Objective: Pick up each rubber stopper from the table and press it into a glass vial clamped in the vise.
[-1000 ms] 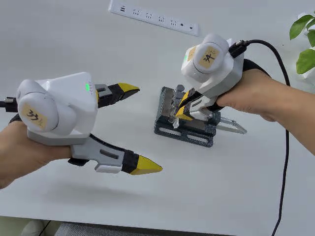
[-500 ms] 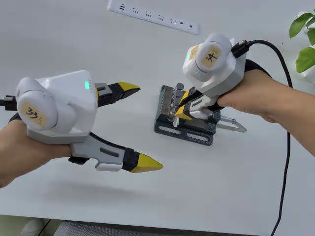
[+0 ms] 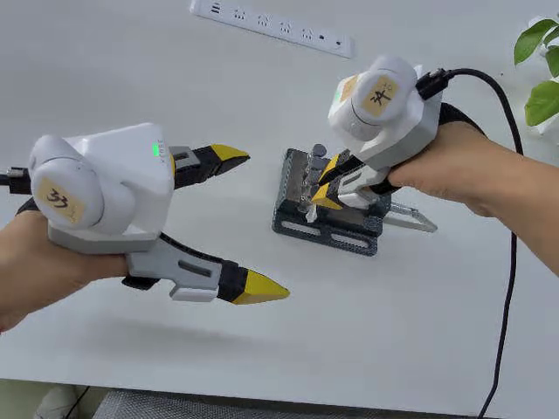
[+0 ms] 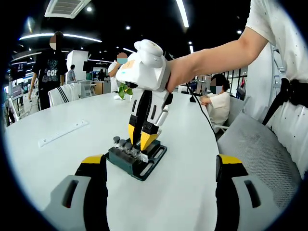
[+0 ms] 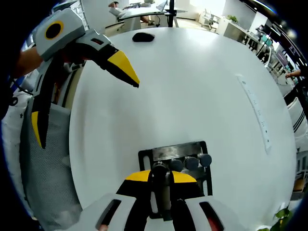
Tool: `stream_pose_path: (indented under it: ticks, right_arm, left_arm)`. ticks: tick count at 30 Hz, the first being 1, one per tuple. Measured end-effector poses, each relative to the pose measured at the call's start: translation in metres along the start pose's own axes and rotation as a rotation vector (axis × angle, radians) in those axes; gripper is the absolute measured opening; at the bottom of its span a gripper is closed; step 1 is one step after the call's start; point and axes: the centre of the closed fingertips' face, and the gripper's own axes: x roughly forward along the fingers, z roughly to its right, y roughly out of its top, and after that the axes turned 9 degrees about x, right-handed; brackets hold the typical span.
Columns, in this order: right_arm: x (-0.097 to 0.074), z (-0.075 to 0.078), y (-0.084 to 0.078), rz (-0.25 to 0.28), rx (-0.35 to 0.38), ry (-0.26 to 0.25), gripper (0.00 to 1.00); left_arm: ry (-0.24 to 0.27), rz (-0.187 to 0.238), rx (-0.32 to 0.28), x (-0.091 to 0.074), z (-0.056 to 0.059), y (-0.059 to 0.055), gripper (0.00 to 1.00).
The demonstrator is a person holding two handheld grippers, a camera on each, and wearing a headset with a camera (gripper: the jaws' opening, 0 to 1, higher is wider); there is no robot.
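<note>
Right gripper view looks down on the vise (image 5: 142,159), where the right gripper (image 5: 161,177) pinches a rubber stopper (image 5: 159,168) in narrow jaws at the end vial of the row, just beside three capped vials (image 5: 191,162). Pressing well probably means pushing straight down the vial's axis, gently, without leaning sideways on the glass. Off to the side, the left gripper (image 3: 262,225) hovers wide open, well apart from the vise.

The table (image 3: 393,323) is white, smooth and matt. The left gripper (image 3: 260,225) and right gripper (image 3: 319,197) have glossy white plastic shells, matt grey plastic jaws and yellow tips. The vise (image 3: 330,234) has a dark, rough-textured base and bare brushed-metal faces. The stopper (image 5: 160,169) between the right tips looks like dull grey rubber, though it is small.
</note>
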Motion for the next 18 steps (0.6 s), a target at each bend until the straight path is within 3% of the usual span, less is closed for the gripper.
stream_pose_path:
  ticks: [11, 18]
  right_arm:
    - [-0.0100, -0.0009, 0.0066, 0.044, 0.005, 0.000, 0.05]
    - [-0.0076, 0.0010, 0.0045, 0.043, 0.006, 0.004, 0.01]
  left_arm:
    - [0.000, -0.003, -0.001, 0.0001, -0.0002, -0.0005, 0.93]
    - [0.000, -0.004, -0.002, -0.0004, -0.0007, -0.0018, 0.93]
